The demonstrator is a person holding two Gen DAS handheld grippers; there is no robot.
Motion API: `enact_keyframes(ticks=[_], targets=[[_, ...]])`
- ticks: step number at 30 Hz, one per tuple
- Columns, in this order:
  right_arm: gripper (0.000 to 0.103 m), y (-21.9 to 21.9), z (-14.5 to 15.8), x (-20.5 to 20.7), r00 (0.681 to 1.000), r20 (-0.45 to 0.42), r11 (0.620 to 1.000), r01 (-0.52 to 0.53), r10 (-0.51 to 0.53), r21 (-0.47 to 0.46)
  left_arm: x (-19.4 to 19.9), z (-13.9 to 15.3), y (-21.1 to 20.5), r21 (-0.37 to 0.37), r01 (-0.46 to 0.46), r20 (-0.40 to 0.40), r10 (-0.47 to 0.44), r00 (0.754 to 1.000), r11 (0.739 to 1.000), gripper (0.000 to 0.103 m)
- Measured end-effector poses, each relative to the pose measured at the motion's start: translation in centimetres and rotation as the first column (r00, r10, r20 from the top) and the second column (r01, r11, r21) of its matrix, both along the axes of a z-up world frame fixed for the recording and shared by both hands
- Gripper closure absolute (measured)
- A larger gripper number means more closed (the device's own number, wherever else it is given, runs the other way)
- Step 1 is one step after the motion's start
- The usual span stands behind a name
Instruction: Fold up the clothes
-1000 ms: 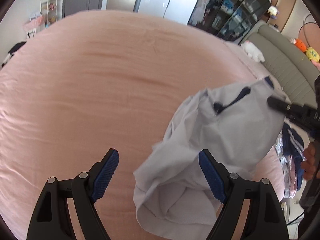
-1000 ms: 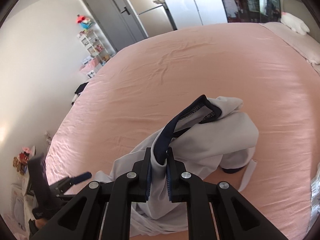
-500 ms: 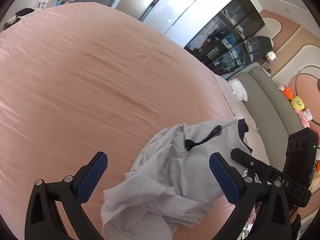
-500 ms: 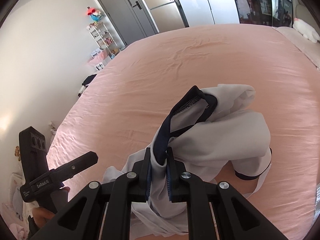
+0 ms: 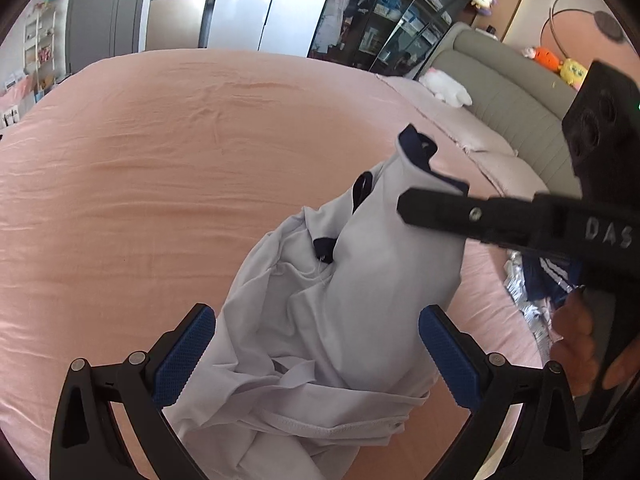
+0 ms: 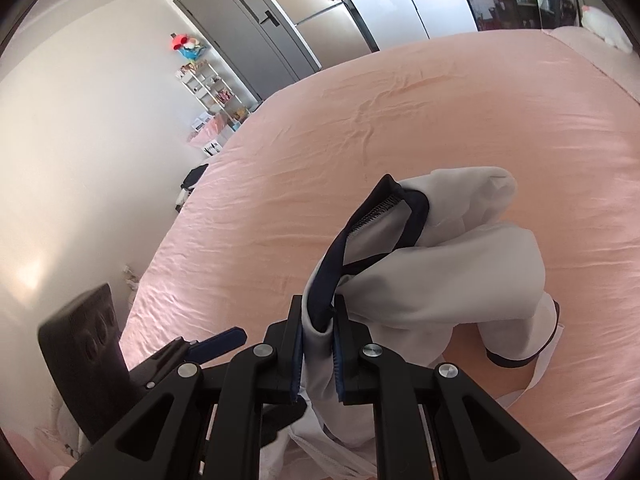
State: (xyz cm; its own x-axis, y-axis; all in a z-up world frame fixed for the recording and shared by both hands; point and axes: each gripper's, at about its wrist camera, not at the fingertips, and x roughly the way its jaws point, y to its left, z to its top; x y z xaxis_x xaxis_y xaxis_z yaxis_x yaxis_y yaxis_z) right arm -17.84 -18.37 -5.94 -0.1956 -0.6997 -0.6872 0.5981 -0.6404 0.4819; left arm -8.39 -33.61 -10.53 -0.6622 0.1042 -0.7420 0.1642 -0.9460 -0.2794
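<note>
1. Crumpled white cloth shirt w/ navy collar trim (image 6: 448,264), bunched on pink bedsheet (image 5: 160,184).
2. Right gripper (image 6: 318,344) pinching collar, lifting it.
3. Left gripper (image 5: 316,356) spread wide, jaws just opened, straddling shirt, pads not pressing.

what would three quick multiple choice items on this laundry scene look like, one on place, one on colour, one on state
1. Where does the white shirt lie?
A. on a pink bed
B. in a basket
C. on a chair

2. What colour is the shirt's collar trim?
A. red
B. dark navy
C. yellow

3. How does the right claw stand?
A. wide open
B. shut on the shirt's collar
C. shut on nothing

Key: 1 A, it is heaped on the pink bed sheet; 2 B, a navy band edges the neckline; 3 B, cloth is pinched between its pads, while the left claw gapes open.
</note>
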Motion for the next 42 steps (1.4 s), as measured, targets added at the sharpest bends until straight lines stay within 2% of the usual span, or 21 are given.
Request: enact_keyframes(ticks=[4,11,14,18,22,25,27,29,32,33,36,40,42], targets=[[0.093,0.2,0.5,0.0,1.000,0.012,1.000,0.000,0.000,0.000,-0.6,0.2,0.8,-0.002,0.009,-0.012,-0.010,1.000,1.000,0.000],[0.093,0.5,0.8,0.3,1.000,0.015,1.000,0.004,-0.004,-0.004,-1.3,0.6,3.4,-0.023,0.081,-0.017,-0.081,0.997,0.996,0.000],[0.093,0.6,0.9,0.5,1.000,0.021,1.000,0.000,0.001,-0.014,-2.1,0.1,3.9,-0.039,0.076,-0.005,-0.076,0.997,0.996,0.000],[0.093,0.9,1.0,0.8,1.000,0.028,1.000,-0.007,0.007,-0.020,-2.7,-0.1,3.5,0.023,0.043,-0.039,-0.042,0.998,0.999,0.000],[0.093,1.3,1.2,0.9,0.999,0.034,0.999,-0.002,0.003,-0.037,-3.0,-0.1,3.4,0.074,0.067,-0.081,-0.061,0.995,0.995,0.000],[0.093,1.8,1.3,0.8,0.999,0.044,0.998,0.012,-0.010,-0.057,-3.4,-0.2,3.6,0.068,0.073,-0.082,-0.068,0.994,0.995,0.013],[0.093,1.9,1.2,0.7,0.998,0.053,0.998,0.019,-0.016,-0.067,-3.7,-0.6,3.7,0.077,0.075,-0.070,-0.070,0.995,0.994,0.036],[0.093,2.0,1.0,0.7,0.998,0.060,0.997,0.021,-0.017,-0.069,-4.0,-1.0,3.9,0.090,0.077,-0.060,-0.072,0.996,0.993,0.049],[0.093,2.0,0.7,0.5,0.997,0.071,0.997,0.029,-0.023,-0.071,-4.2,-1.2,4.1,0.084,0.063,-0.054,-0.058,0.997,0.994,0.053],[0.093,2.1,0.6,0.4,0.997,0.074,0.997,0.032,-0.026,-0.074,-4.2,-1.3,4.1,0.087,0.052,-0.053,-0.048,0.997,0.995,0.060],[0.093,2.3,0.1,0.1,0.996,0.086,0.996,0.037,-0.030,-0.087,-4.0,-1.5,3.3,0.139,0.014,-0.066,-0.005,0.998,0.990,0.073],[0.090,2.2,-0.5,-0.1,0.994,0.109,0.994,0.036,-0.024,-0.105,-3.9,-2.0,2.5,0.193,-0.007,-0.073,0.021,0.997,0.981,0.079],[0.089,2.1,-0.8,-0.1,0.994,0.108,0.995,0.017,-0.006,-0.103,-3.9,-2.0,2.6,0.175,-0.007,-0.069,0.020,0.997,0.985,0.082]])
